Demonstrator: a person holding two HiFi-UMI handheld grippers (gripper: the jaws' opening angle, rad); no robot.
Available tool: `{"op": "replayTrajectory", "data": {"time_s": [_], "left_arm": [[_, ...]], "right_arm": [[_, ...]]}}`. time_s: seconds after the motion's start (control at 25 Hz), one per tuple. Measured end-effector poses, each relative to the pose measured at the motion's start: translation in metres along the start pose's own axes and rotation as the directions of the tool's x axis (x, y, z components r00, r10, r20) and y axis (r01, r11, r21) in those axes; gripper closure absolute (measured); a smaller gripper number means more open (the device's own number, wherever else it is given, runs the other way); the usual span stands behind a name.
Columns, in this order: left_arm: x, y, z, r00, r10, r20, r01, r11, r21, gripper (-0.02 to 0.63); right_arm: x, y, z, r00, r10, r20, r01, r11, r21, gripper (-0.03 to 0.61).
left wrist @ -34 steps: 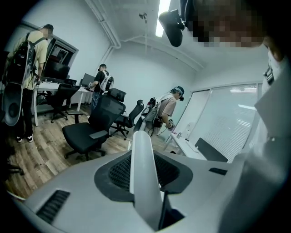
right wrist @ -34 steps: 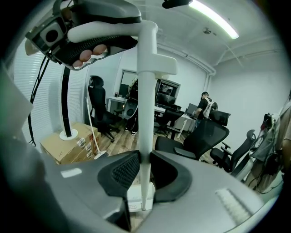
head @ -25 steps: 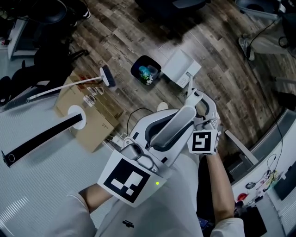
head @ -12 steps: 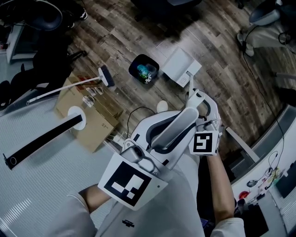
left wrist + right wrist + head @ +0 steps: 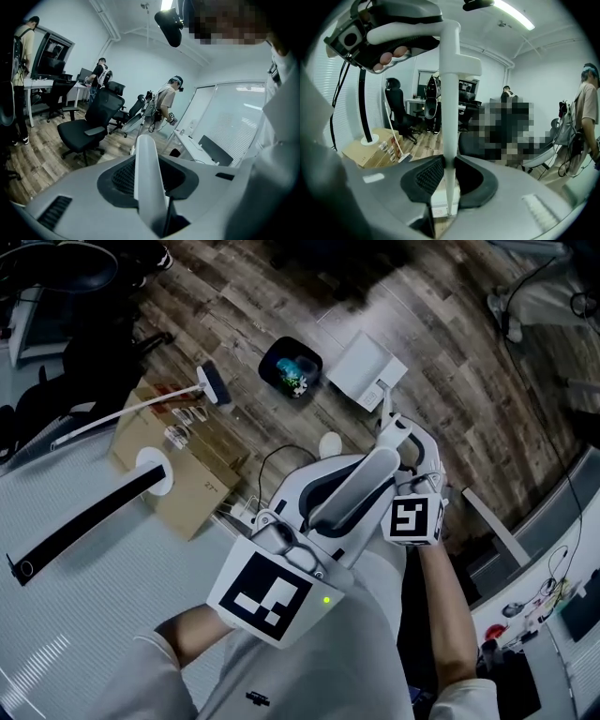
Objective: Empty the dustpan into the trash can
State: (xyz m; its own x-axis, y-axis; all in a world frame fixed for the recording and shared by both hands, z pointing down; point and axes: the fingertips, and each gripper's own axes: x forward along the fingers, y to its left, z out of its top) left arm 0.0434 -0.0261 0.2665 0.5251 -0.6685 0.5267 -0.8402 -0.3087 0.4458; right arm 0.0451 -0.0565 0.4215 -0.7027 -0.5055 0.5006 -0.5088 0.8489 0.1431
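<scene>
I hold a white-and-grey dustpan [image 5: 361, 486] in the air above the wooden floor, one gripper at each end. My left gripper [image 5: 286, 538] is shut on it at the near end, and its white handle [image 5: 147, 178] runs away from that camera. At the far right side of the pan, my right gripper [image 5: 412, 486] is shut on it too. The pan's grey body [image 5: 520, 197] fills both gripper views and hides the jaws. The trash can [image 5: 291, 367], a small black bin with colourful scraps inside, stands on the floor beyond the pan.
A white box [image 5: 367, 371] stands right of the bin. A broom [image 5: 141, 409] lies across a cardboard box [image 5: 187, 474], where a black pole on a round base [image 5: 155, 474] also rests. Office chairs [image 5: 89, 126] and several people stand in the room.
Both grippers have sunk a little with the dustpan held between them. The bin and the box now sit slightly higher in the head view.
</scene>
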Motion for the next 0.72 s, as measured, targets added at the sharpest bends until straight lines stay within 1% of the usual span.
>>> {"op": "replayTrajectory", "data": {"time_s": [0.12, 0.28, 0.44, 0.52, 0.72], "left_arm": [[0.015, 0.012, -0.010, 1.000, 0.017, -0.013, -0.018, 1.000, -0.016, 0.497], [0.037, 0.030, -0.029, 0.999, 0.042, -0.029, -0.043, 0.998, -0.036, 0.497], [0.056, 0.047, -0.045, 0.997, 0.071, -0.042, -0.074, 0.994, -0.075, 0.497], [0.066, 0.054, -0.054, 0.995, 0.085, -0.054, -0.089, 0.993, -0.076, 0.497], [0.086, 0.070, -0.074, 0.992, 0.116, -0.049, -0.121, 0.988, -0.101, 0.497]], "right_arm": [[0.013, 0.000, -0.019, 1.000, 0.014, -0.028, -0.014, 1.000, 0.001, 0.492], [0.033, 0.006, -0.048, 0.998, 0.047, -0.045, -0.045, 0.997, 0.056, 0.492], [0.051, 0.010, -0.072, 0.992, 0.094, -0.083, -0.089, 0.994, 0.067, 0.491], [0.060, 0.011, -0.084, 0.990, 0.105, -0.093, -0.098, 0.992, 0.076, 0.491], [0.078, 0.012, -0.111, 0.985, 0.124, -0.118, -0.115, 0.990, 0.087, 0.491]]}}
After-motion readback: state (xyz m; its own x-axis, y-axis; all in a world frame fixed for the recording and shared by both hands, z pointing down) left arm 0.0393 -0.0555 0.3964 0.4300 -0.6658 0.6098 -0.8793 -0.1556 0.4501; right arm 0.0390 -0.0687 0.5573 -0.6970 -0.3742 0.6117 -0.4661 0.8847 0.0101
